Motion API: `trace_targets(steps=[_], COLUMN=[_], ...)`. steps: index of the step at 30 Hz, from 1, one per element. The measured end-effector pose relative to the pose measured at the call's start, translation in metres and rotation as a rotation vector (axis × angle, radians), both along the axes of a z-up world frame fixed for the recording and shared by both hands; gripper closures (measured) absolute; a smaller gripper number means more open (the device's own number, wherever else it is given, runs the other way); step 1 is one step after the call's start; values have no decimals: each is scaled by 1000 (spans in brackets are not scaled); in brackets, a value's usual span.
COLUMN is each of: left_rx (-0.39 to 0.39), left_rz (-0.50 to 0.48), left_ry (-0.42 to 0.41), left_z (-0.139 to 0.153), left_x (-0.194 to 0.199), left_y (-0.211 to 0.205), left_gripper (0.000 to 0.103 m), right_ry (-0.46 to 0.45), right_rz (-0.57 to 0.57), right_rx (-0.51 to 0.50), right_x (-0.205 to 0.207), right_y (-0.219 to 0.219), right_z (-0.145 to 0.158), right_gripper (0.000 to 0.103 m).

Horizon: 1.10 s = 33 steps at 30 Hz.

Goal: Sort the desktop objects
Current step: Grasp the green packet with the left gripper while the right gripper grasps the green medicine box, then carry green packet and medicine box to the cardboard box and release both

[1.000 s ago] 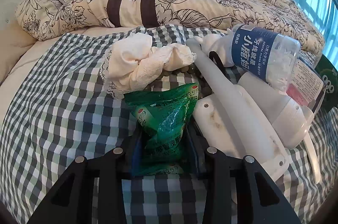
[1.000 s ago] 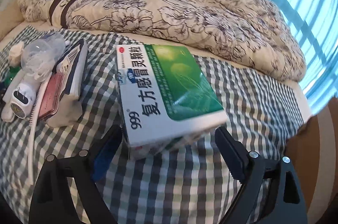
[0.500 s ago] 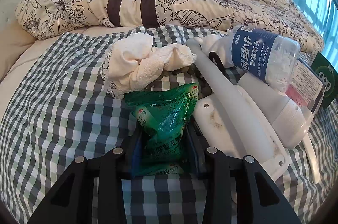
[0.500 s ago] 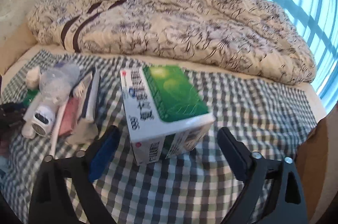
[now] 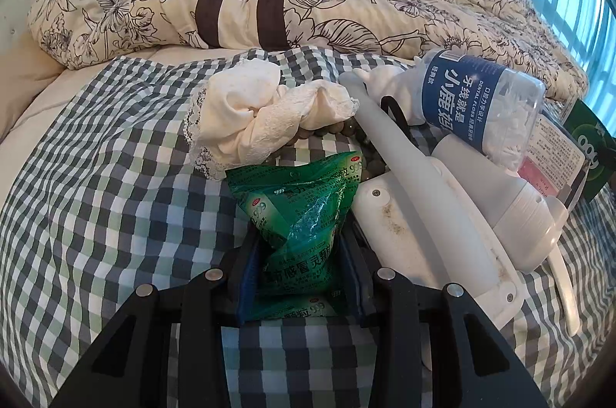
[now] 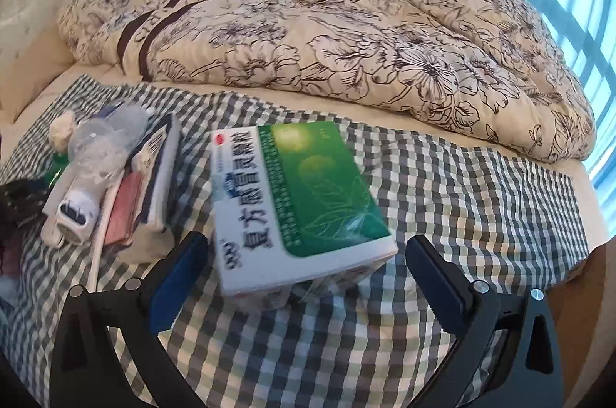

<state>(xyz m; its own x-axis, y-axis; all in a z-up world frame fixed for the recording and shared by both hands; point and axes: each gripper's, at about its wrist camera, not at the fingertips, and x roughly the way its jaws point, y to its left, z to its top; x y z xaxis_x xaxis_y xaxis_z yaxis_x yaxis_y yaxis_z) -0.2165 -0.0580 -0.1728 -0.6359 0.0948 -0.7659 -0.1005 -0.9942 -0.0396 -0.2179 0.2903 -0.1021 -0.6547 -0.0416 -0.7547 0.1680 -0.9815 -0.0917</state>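
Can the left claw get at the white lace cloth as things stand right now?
Probably not yet. The left claw is shut on the green sachet pack, which sits between it and the white lace cloth. The cloth's top lies uncovered just beyond, so after setting the pack down it looks reachable.

Lying on checked cloth (image 6: pixel 442 177), with quilt (image 6: pixel 346 22) heaped behind. Near centre of right wrist view: medicine box (image 6: pixel 300 207), between but clear of right gripper (image 6: pixel 304 277) pads. Left of box: stacked packets (image 6: pixel 154 184), then floss bottle (image 5: pixel 481 99) atop white appliance (image 5: pixel 442 215). Left again: sachet bag (image 5: pixel 304 215) clamped in left gripper (image 5: pixel 300 273); behind it, crumpled lace fabric (image 5: pixel 261 115) over beads (image 5: pixel 335 130).
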Motion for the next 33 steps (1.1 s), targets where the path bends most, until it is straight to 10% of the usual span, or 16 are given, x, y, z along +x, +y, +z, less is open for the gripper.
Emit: trace_targets(steps=[13, 33], left_rx=[-7, -9], left_rz=[-1, 12], left_ry=[1, 16], left_z=[0, 11], left_x=[0, 13], left_y=[0, -1], left_gripper=[64, 69], right_ry=[69, 71], right_rz=[76, -120], right_rx=[7, 78], right_x=[17, 22], right_y=[-44, -49], right_z=[4, -1], right_gripper=[0, 18])
